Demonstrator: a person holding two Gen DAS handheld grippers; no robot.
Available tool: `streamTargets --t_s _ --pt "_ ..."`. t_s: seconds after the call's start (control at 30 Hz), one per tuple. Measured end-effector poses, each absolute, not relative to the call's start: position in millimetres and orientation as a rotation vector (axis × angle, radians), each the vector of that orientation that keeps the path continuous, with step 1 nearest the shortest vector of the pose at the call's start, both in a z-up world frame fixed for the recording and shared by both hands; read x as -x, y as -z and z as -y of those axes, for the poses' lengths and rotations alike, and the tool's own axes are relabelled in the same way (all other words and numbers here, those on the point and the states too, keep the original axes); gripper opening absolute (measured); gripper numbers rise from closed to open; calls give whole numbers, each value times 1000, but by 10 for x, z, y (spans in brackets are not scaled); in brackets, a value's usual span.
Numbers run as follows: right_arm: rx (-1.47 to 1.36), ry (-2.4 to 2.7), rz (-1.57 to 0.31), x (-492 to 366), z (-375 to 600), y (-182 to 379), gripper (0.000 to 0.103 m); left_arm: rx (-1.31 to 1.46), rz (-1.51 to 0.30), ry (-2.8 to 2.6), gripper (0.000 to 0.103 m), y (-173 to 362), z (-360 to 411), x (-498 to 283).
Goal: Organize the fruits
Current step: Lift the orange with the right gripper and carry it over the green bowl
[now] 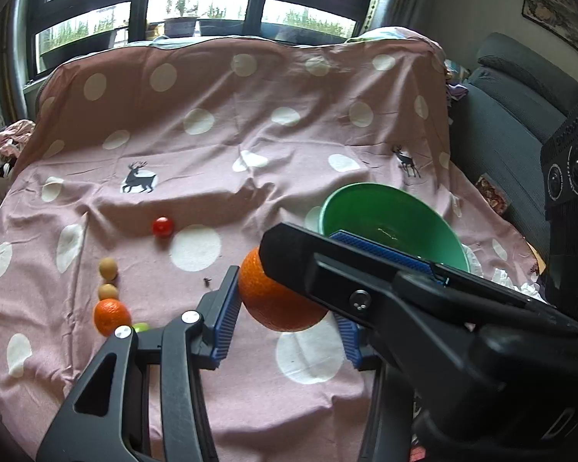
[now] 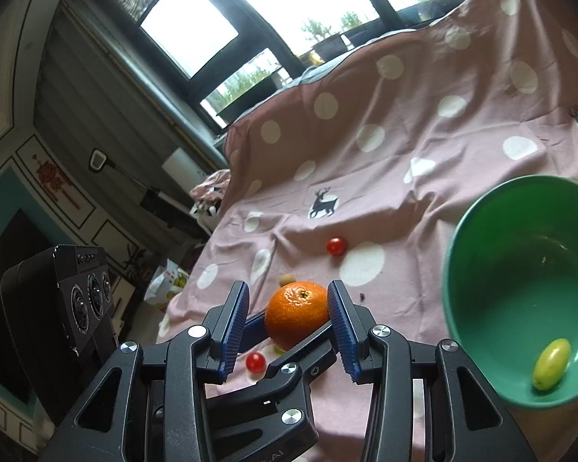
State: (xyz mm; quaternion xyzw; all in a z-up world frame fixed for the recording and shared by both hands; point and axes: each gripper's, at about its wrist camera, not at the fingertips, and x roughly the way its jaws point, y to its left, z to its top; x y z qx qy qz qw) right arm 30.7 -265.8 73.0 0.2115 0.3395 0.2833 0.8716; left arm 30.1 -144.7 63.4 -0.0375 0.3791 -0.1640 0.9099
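An orange point(image 1: 277, 300) sits between the blue pads of my left gripper point(image 1: 285, 315), which holds it above the pink spotted cloth point(image 1: 212, 146). It also shows in the right wrist view point(image 2: 296, 313). My right gripper point(image 2: 293, 323) hangs open above it, its fingers either side of the orange without touching; in the left wrist view its black finger point(image 1: 346, 269) crosses over the orange. A green bowl point(image 1: 397, 219) stands to the right and holds a yellow-green fruit point(image 2: 551, 364).
On the cloth lie a cherry tomato point(image 1: 162, 226), two small tan fruits point(image 1: 108, 268), a second orange point(image 1: 111, 315) and a green fruit point(image 1: 141, 326). Another tomato point(image 2: 255, 362) lies under the grippers. A grey sofa point(image 1: 520, 115) is at right.
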Motion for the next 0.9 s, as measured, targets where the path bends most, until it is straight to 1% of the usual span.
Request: streamTargets --t_s 0.2,0.4,0.9 --pt "-496 -468 -664 -279 3116 -721 46 38 -787 462 46 -624 1937 -444" --pt "-533 -350 -670 -304 3452 -625 46 7 -841 582 46 -515 2310 -629" --pt "-602 -243 -761 -423 3794 -307 46 3 -951 661 46 -171 2672 -806"
